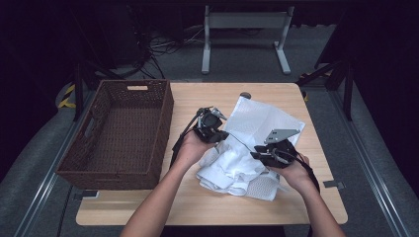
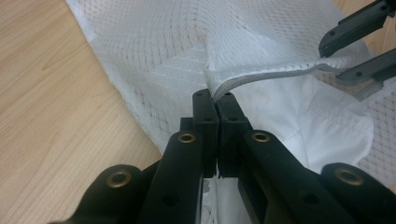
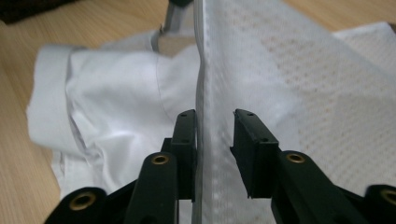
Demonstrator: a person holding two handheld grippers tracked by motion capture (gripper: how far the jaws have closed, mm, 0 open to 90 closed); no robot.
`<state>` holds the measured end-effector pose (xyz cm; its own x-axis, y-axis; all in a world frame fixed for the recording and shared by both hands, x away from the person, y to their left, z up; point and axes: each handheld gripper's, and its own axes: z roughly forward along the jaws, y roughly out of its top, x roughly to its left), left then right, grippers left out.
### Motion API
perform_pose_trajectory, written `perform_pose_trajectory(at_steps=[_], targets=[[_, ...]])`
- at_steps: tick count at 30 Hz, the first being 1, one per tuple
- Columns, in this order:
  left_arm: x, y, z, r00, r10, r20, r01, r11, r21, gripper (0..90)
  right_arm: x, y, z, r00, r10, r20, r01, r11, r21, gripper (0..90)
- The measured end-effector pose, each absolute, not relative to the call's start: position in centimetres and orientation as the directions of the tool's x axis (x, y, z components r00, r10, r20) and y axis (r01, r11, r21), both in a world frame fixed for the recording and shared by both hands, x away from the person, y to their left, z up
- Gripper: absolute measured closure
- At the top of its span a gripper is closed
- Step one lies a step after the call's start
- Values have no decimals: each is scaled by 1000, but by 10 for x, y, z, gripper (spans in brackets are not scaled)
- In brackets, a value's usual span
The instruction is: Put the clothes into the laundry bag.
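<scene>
Left tool (image 2: pixel 217 100) is clamped on the mesh bag's (image 1: pixel 262 121) hemmed rim; bag lies on the surface (image 1: pixel 197 207) right of the basket (image 1: pixel 118 133), white shirt (image 1: pixel 230 170) spilling from its mouth. Right tool (image 3: pixel 215 119) has jaws apart, straddling the same rim (image 3: pixel 201 93), pads not pressing.

Risks, as I judge them:
- Right side has no grip, so lifting now means the mouth sags and the shirt slides out.
- Left bite is shallow, at the hem edge only. A pull could strip it free.
- Closing right may catch shirt fabric too.
</scene>
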<state>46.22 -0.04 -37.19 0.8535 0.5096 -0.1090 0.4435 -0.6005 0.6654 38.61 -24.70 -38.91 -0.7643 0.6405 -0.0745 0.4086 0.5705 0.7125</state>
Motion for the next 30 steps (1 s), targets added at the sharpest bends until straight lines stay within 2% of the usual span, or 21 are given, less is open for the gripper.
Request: perform_pose_trajectory(at_steps=[7,10,11,13,21,30], targets=[[462,4,-372,852,512,-112,446,-597,667,888,362,-267,-402,-730,678,-83,451,569,688,655],[461,4,-373,852,509,-120,448,-593,669,888,356,-273,-405,-725,685,-67,464,558,688,716],[460,5,-374,854,506,-123,449,-595,666,889,353,-276,-408,-725,686,-66,471,563,680,817],[458,5,-375,856,501,-126,447,-598,665,888,353,-277,-408,-725,686,-71,468,565,680,843],[447,10,-376,872,459,-167,445,-604,661,889,375,-292,-402,-686,719,-111,465,551,693,865],[430,11,-385,891,401,-214,433,-607,666,888,426,-296,-398,-663,744,-88,466,501,730,867]])
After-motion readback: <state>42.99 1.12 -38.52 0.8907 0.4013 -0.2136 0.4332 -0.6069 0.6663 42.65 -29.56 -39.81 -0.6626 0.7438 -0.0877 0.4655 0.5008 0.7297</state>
